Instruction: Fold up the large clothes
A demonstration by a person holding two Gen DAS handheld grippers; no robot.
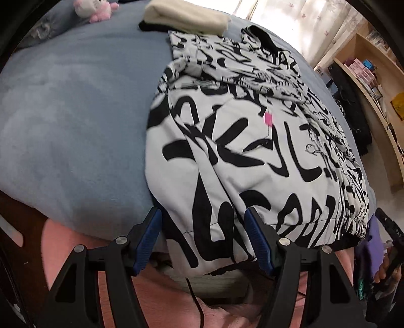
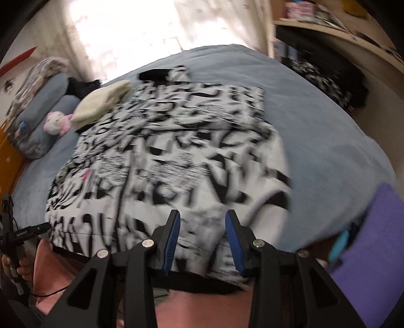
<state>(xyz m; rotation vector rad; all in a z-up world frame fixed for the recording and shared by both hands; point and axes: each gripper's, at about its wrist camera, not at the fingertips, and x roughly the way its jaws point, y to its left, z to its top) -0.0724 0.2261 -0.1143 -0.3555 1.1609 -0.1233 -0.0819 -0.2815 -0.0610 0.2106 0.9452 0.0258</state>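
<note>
Partly folded already, by judgement: white jacket of smooth cloth with bold black lettering [image 1: 252,141] lying flat on blue-grey fleece bed cover [image 1: 75,121], sides seemingly turned in toward the middle, so a long narrow shape from 6 o'clock up to 12 o'clock. Still to do, probably: bringing the near hem up over the far end, then smoothing. Cannot tell exactly how many layers lie under the top one.

Black collar or hood part at 12 o'clock, black hem band hanging a little over the bed edge at 6 o'clock, small pink tag near the middle, a dark zip line running along the front. Cloth a bit puffy, with soft creases.

Left gripper with blue pads [image 1: 203,234] wide apart, holding nothing, hovering over the hem at its left corner. Right gripper with blue pads [image 2: 203,239] narrower but also apart, nothing pinched, above the hem; right view blurred.

Folded cream knit garment [image 1: 186,15] at 11 o'clock, touching the jacket's far end.
</note>
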